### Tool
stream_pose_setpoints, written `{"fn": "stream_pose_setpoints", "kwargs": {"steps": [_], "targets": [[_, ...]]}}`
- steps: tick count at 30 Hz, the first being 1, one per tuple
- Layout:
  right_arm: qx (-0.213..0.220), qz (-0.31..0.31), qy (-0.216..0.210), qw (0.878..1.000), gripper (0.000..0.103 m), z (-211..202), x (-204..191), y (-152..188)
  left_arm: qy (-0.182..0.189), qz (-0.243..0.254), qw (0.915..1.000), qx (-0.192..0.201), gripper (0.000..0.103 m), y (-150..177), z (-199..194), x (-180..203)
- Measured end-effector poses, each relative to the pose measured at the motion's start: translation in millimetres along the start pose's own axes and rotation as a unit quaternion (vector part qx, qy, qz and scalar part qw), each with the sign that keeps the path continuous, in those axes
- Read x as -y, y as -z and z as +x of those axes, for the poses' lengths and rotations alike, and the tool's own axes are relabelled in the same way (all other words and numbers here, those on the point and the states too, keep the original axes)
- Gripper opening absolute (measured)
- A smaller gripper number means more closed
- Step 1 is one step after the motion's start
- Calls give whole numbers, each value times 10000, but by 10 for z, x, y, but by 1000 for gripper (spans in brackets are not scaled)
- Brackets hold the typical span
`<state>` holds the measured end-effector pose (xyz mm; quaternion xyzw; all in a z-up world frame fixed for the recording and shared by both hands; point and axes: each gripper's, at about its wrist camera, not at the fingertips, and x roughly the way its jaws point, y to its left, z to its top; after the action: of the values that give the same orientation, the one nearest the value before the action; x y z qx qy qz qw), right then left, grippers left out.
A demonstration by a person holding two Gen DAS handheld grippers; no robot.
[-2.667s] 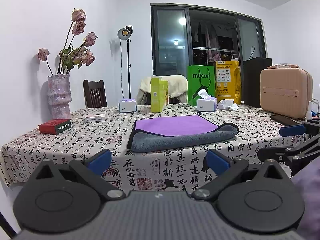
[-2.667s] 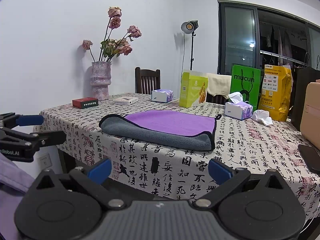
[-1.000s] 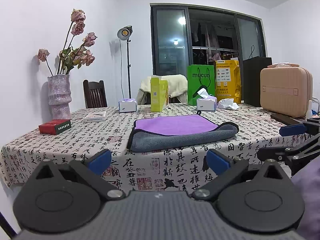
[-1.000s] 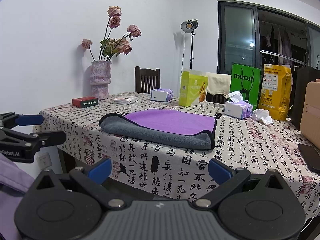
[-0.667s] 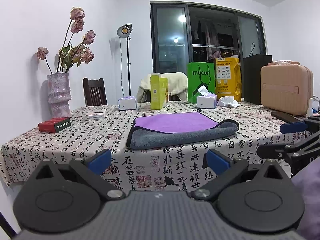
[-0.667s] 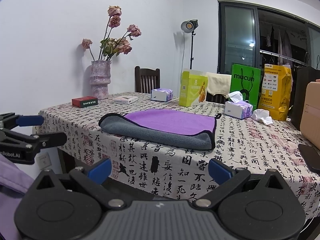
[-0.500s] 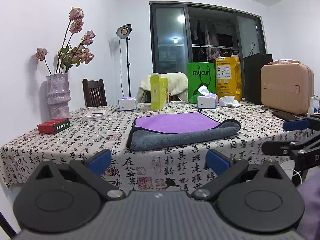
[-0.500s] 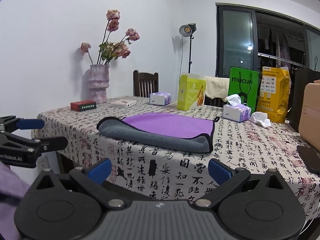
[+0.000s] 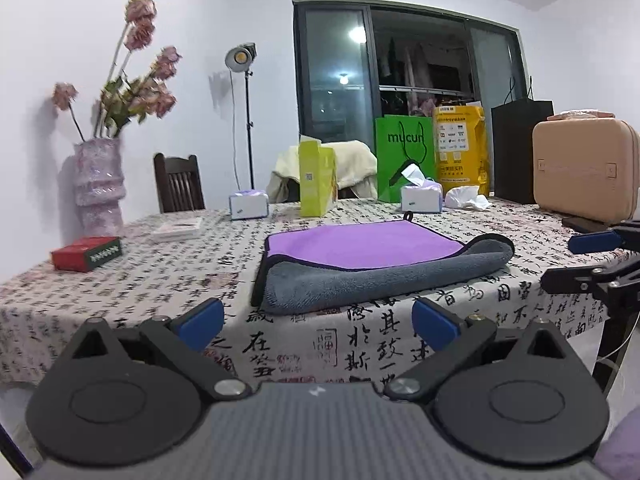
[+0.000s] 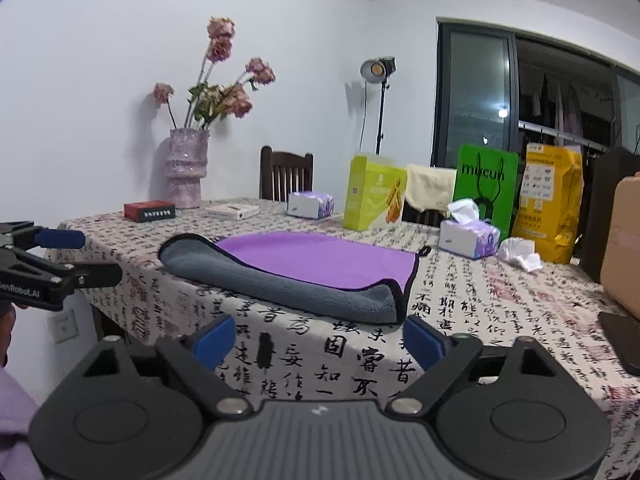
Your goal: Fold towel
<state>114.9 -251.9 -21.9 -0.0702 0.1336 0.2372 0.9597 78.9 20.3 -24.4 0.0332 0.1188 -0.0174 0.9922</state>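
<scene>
A towel (image 9: 372,258), purple on top and grey underneath with a dark hem, lies near the table's front edge with its near edge rolled over, grey side up. It also shows in the right wrist view (image 10: 304,268). My left gripper (image 9: 318,322) is open and empty, just short of the table's front edge, facing the towel's left part. My right gripper (image 10: 318,342) is open and empty, in front of the towel's right corner. Each gripper shows at the edge of the other's view.
The table (image 9: 168,276) has a calligraphy-print cloth. Behind the towel stand a vase of dried roses (image 9: 98,188), a red box (image 9: 86,254), tissue boxes (image 9: 422,198), a yellow-green carton (image 9: 316,178), a green bag (image 9: 404,158) and a beige case (image 9: 584,176).
Both grippers have risen and moved in towards the table's front edge, so the towel looms larger. Both stay open and empty. The towel has not moved.
</scene>
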Motion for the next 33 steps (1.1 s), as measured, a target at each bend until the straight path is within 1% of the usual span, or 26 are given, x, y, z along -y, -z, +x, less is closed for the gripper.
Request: {"fn": "stream_pose_setpoints", "kwargs": {"steps": [2,4,9,10,12,14,15,17,18,19,20,21,22,24,27,28,29,30,31,33], "targets": [[-68,2,-66,10000,80,138,53,-30,132,-61,9999,-49,92,-24,131,-53],[-104,-42,-87,9999,76,256,99,-47,187,-66,9998,-66,79,-56,254,-111],[-152,-67,-101,9998,68,541,266,-121,18,-8,9999,-131,72,-148,566,-220],[-172,-57,-92,9998,66,605,309,-138,-7,-33,9998,-180,69,-165,625,-251],[-221,-26,-77,9997,62,726,396,-168,-4,-98,9994,-319,68,-203,776,-298],[-270,9,-124,9996,54,842,487,-194,56,-144,9986,-515,67,-237,926,-328],[-288,36,-139,9995,51,895,529,-206,77,-213,9980,-597,64,-250,993,-360],[-360,101,-183,9991,39,1005,607,-223,148,-402,9960,-779,55,-277,1114,-417],[-425,160,-214,9987,36,1068,651,-233,212,-490,9947,-879,45,-292,1170,-446],[-473,203,-266,9983,29,1111,681,-244,260,-536,9936,-961,35,-303,1214,-470],[-517,257,-347,9977,22,1152,711,-257,305,-572,9921,-1070,30,-313,1257,-488],[-581,333,-417,9969,19,1192,742,-270,318,-586,9912,-1146,21,-321,1284,-498],[-623,392,-466,9962,18,1214,757,-278,325,-585,9905,-1204,16,-324,1304,-504],[-749,540,-564,9941,18,1261,797,-278,339,-585,9893,-1289,16,-328,1324,-528],[-977,556,-707,9911,17,1328,807,-260,386,-559,9875,-1422,16,-329,1336,-543],[-997,531,-752,9908,15,1329,804,-254,405,-530,9873,-1445,16,-330,1336,-542],[-989,486,-823,9905,4,1325,791,-251,407,-502,9872,-1456,15,-337,1339,-540],[-956,440,-823,9910,4,1316,775,-254,406,-474,9874,-1455,9,-336,1331,-536],[-906,396,-772,9921,4,1305,754,-258,402,-458,9874,-1457,6,-338,1328,-529],[-921,362,-753,9922,4,1313,736,-254,392,-409,9878,-1448,6,-344,1324,-510]]}}
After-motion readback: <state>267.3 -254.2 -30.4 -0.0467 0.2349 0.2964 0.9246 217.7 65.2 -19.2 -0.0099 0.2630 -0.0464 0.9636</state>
